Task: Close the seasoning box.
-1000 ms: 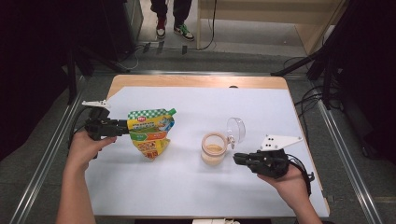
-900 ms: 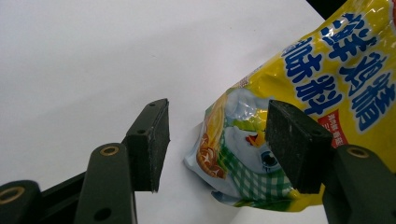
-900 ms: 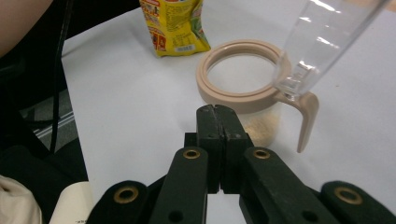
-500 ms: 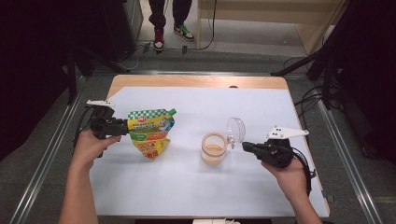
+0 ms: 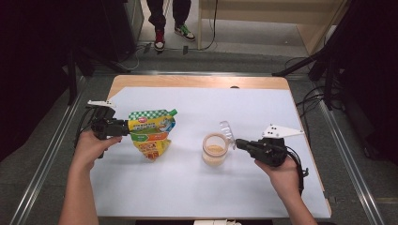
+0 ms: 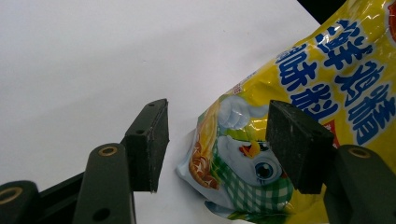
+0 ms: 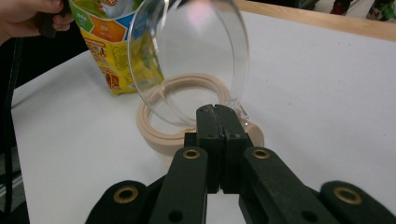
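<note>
On the bench: a white sheet covers the bench (image 5: 187, 187); a bright snack pouch (image 5: 151, 132) stands left of centre, a clear jar (image 5: 215, 150) with a beige rim right of centre, well apart from each other.
Jar: its clear lid (image 7: 187, 60) is tipped up on the side away from the person, mouth uncovered; some pale filling sits inside, what it is I cannot tell.
Left tongs (image 6: 222, 140): spread wide, one jaw either side of the pouch's lower corner, neither pad visibly touching it.
Right tongs (image 7: 217, 135): jaws pressed together, tips just at the jar's near rim; whether they touch it I cannot tell.
Pouch grip risk: only a corner lies between the jaws, so a squeeze could slip off the glossy film or topple the pouch.
Jar risk: a forward nudge from the shut tips could push the light jar or knock the raised lid down.
</note>
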